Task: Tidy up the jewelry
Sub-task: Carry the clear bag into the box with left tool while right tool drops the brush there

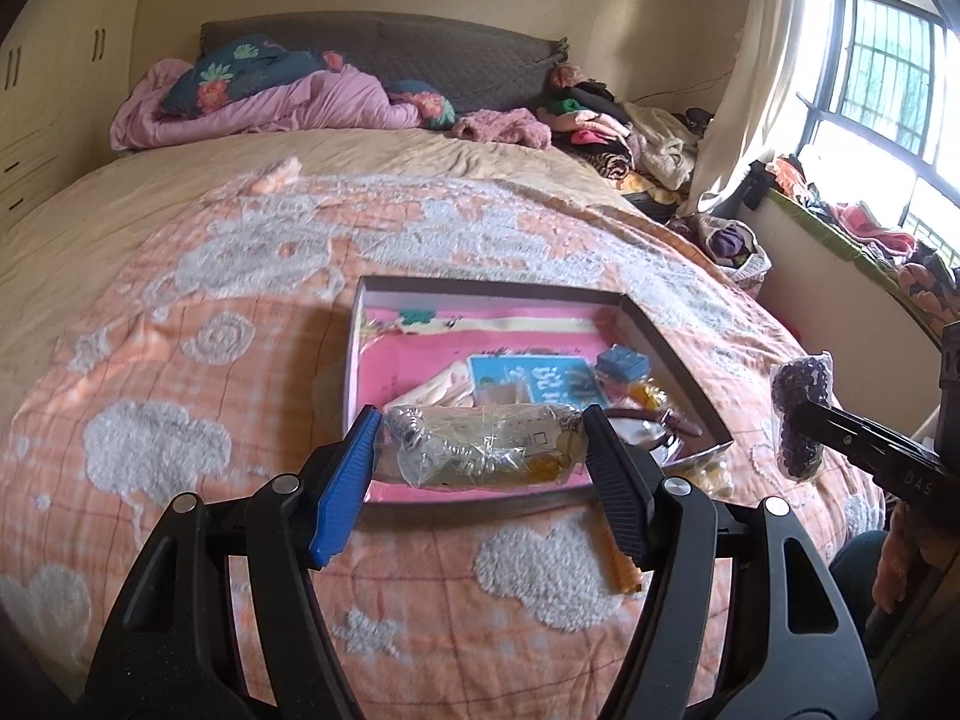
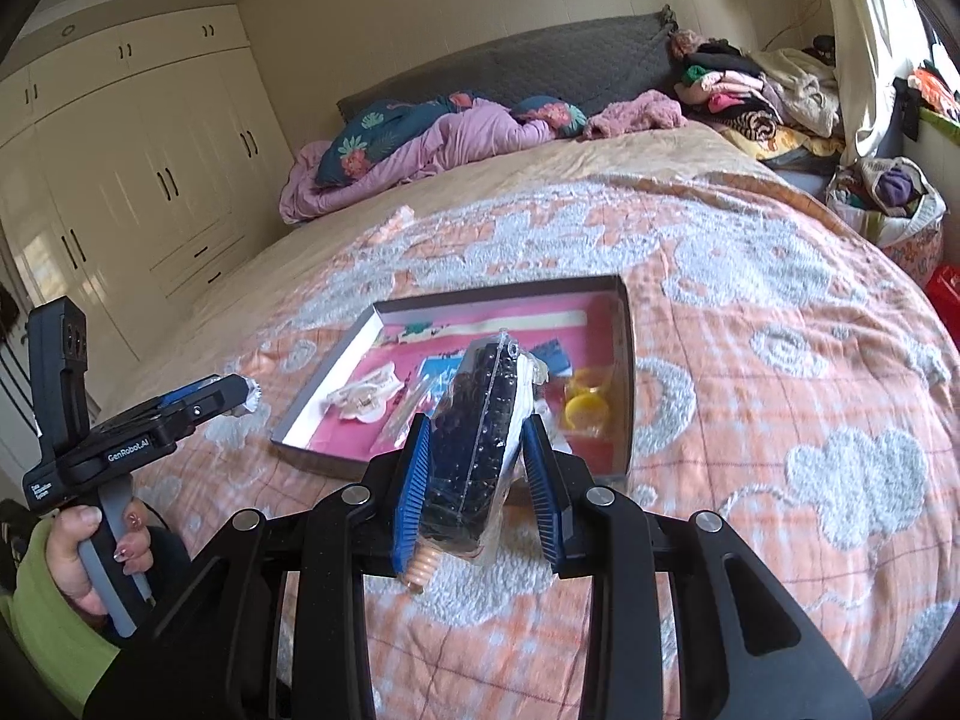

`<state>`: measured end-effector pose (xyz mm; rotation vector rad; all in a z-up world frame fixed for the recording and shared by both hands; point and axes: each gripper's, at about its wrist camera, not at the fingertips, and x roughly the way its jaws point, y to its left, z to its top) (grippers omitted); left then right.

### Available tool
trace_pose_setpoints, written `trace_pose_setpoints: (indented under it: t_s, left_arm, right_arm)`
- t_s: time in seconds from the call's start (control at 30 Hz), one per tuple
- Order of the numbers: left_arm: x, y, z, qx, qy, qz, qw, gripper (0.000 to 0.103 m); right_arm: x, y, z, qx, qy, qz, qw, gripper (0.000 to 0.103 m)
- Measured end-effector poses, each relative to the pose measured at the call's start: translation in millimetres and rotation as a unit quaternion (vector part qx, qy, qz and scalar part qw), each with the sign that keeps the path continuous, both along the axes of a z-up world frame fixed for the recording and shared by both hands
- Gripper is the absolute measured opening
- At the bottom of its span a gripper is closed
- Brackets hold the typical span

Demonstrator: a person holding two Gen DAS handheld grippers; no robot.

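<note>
My left gripper (image 1: pixel 482 423) is shut on a clear bag of silver chain jewelry (image 1: pixel 486 453), held crosswise between its pads above the near end of the open box (image 1: pixel 480 285). The box is pink-lined and lies on the orange bedspread (image 1: pixel 180 360). In it are a blue card (image 1: pixel 528 381), a small blue box (image 1: pixel 624 363) and a brown strap (image 1: pixel 654 420). My right gripper (image 2: pixel 477 450) is shut on a clear bag of dark beads (image 2: pixel 480 414), upright over the box (image 2: pixel 627 372). Yellow rings (image 2: pixel 585 405) and a white clip (image 2: pixel 363 399) lie inside. A hand (image 2: pixel 78 558) in a green sleeve holds the left gripper (image 2: pixel 243 393).
Pillows and a pink blanket (image 1: pixel 270 102) are heaped by the grey headboard. A pile of clothes (image 1: pixel 606 120) fills the bed's far right corner. White wardrobes (image 2: pixel 138 180) line the left wall. A bag of clothes (image 2: pixel 888 204) stands on the floor by the window.
</note>
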<state>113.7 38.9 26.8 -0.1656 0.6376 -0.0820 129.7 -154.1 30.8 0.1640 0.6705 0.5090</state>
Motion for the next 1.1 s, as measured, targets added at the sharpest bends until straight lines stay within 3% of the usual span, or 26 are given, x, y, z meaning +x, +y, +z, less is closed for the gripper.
trace_pose_setpoints:
  t_s: [0.67, 0.9, 1.1]
  left_arm:
    - [27.3, -29.0, 29.8, 0.009, -0.037, -0.039, 0.9985, 0.059]
    - [43.0, -39.6, 25.9, 0.011, -0.031, -0.051, 0.9982, 0.059]
    - [58.5, -45.1, 8.9, 0.013, -0.009, -0.055, 0.9983, 0.059]
  right_arm:
    - [11.6, -4.3, 36.3, -0.001, -0.047, -0.011, 0.999, 0.03]
    - [23.9, -5.1, 40.4, -0.009, -0.054, -0.02, 0.998, 0.03]
    - [42.9, -3.4, 24.5, -0.018, -0.034, -0.024, 0.999, 0.03]
